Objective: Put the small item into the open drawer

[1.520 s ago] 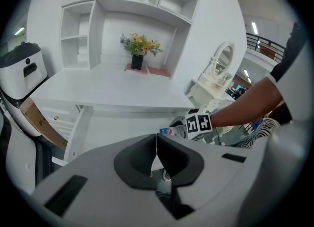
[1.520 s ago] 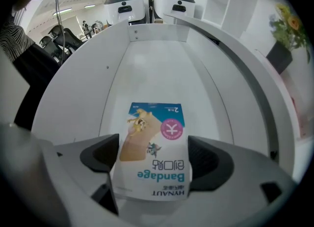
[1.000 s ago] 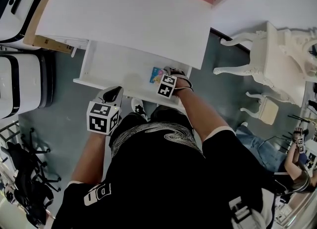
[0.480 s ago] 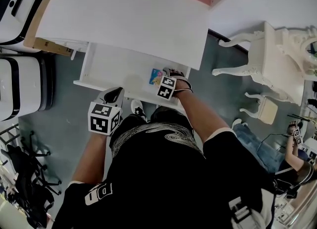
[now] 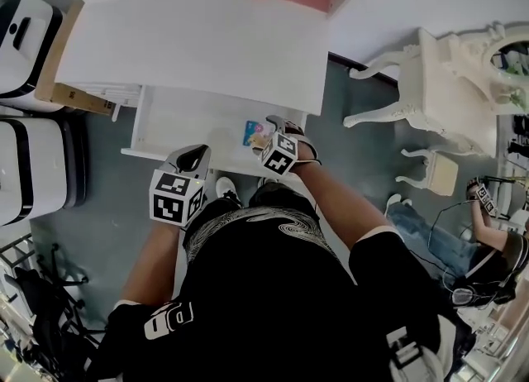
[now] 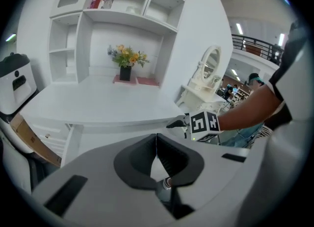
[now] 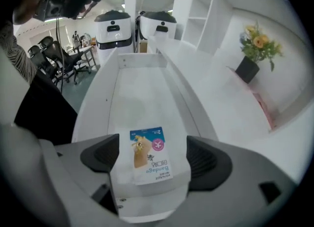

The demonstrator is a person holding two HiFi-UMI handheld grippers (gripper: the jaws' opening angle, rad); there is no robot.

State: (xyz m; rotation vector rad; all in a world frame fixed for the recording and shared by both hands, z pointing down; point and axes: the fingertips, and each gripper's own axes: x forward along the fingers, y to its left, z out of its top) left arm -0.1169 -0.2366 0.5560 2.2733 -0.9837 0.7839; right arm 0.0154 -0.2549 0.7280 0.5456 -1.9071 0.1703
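The flat bandage packet [image 7: 148, 147] lay on the drawer [image 7: 95, 104] floor at lower centre of the right gripper view, between the spread jaws of the right gripper [image 7: 153, 158], which held nothing. The left gripper [image 6: 156, 155] was clenched on nothing. The packet looked light, thin and floppy, best pinched across its long edges.

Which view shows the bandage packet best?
The right gripper view: the bandage packet lies print-up between the open jaws of the right tool. The head view shows it small, by that tool; the left gripper view misses it.
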